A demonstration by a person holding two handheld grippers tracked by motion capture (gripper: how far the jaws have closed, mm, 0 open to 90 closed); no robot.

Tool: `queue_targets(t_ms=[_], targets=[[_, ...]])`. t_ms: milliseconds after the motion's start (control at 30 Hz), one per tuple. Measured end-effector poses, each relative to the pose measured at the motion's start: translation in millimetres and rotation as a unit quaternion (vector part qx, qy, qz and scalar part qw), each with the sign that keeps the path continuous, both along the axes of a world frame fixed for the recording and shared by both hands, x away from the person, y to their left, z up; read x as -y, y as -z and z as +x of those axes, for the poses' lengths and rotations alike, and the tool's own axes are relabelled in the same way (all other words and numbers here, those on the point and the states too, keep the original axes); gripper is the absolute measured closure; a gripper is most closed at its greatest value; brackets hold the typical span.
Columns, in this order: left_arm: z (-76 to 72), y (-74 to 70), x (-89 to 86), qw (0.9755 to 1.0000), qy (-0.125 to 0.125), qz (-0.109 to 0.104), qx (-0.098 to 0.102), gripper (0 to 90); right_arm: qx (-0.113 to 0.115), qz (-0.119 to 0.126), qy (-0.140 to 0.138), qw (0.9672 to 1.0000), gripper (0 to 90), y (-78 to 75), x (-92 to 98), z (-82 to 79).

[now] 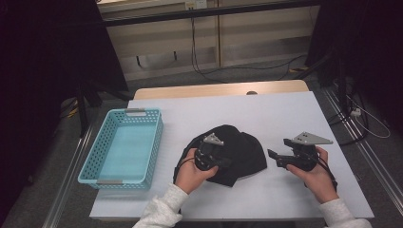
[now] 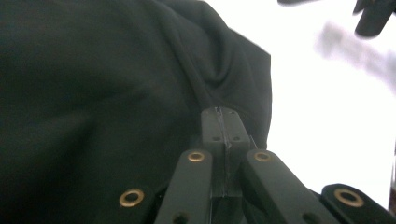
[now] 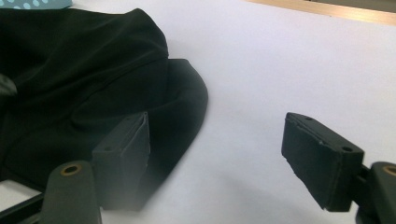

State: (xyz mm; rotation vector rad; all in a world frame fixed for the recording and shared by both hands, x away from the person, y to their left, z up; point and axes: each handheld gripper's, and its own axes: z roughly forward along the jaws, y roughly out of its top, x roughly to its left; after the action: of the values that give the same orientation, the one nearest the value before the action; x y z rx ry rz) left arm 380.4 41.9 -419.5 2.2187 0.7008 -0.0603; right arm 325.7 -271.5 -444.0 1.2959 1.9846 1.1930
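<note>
A black, soft fabric garment (image 1: pixel 235 152), crumpled into a rounded heap, is seen lying on the white-covered desk (image 1: pixel 285 114), roughly at its centre and toward the near edge. The left gripper (image 1: pixel 223 164) is held in the person's left hand (image 1: pixel 190 173) right over the near-left part of the garment. In the left gripper view its fingers (image 2: pixel 212 123) are seen pressed fully together, with a raised fold or seam of the black cloth running straight into their tips; the fabric is pinched there. Almost the whole left side of that view is covered by dark cloth, with bare desk on the right.

The right gripper (image 1: pixel 274 157) is held in the right hand (image 1: pixel 318 178) to the right of the garment, clear of it, its fingers pointed left toward the cloth. In the right gripper view the fingers (image 3: pixel 126 149) are spread well apart, nothing being held between them; only the white desk surface is seen in the gap. The garment's rounded edge is seen just beside the left-hand finger in that view; whether it is touched cannot be told. A grey three-cornered plate is carried on top of each gripper.

A light blue perforated plastic basket (image 1: pixel 97 164) with grey handles is placed at the left side of the desk, well apart from the garment. A wooden strip of the desk top is exposed along the far edge.
</note>
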Motion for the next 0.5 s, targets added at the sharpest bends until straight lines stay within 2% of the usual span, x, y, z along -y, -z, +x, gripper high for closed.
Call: queue_targets(t_ms=[133,167,200,300,400,467,500], targets=[[8.8,-9.5,-17.0,0.9995,-0.025,-0.021,0.002,90.0,0.0,0.0,-0.002,1.0,23.2,-0.6,-0.7,-0.1],[10.8,-12.0,-22.0,0.9989,-0.04,-0.024,0.007,90.0,-0.001,0.0,-0.003,1.0,23.2,-0.6,-0.7,-0.2],[14.3,-14.2,-28.3,0.9984,-0.044,-0.033,0.006,90.0,-0.001,0.0,-0.003,1.0,23.2,-0.6,-0.8,-0.2],[23.0,-20.5,-47.9,0.996,-0.079,-0.04,0.009,90.0,-0.001,0.001,-0.004,1.0,23.1,-0.7,-0.8,-0.3],[30.5,-20.9,-64.5,0.9928,-0.11,-0.047,0.007,90.0,0.0,0.001,-0.003,1.0,23.1,-0.7,-1.0,-0.1],[31.9,-18.0,-66.8,0.993,-0.106,-0.051,-0.005,90.0,-0.001,0.0,-0.004,1.0,23.1,-0.4,-1.8,0.1],[30.8,-15.7,-63.1,0.9943,-0.095,-0.048,-0.006,90.0,-0.002,-0.001,-0.005,1.0,23.2,-0.3,-2.3,0.3]])
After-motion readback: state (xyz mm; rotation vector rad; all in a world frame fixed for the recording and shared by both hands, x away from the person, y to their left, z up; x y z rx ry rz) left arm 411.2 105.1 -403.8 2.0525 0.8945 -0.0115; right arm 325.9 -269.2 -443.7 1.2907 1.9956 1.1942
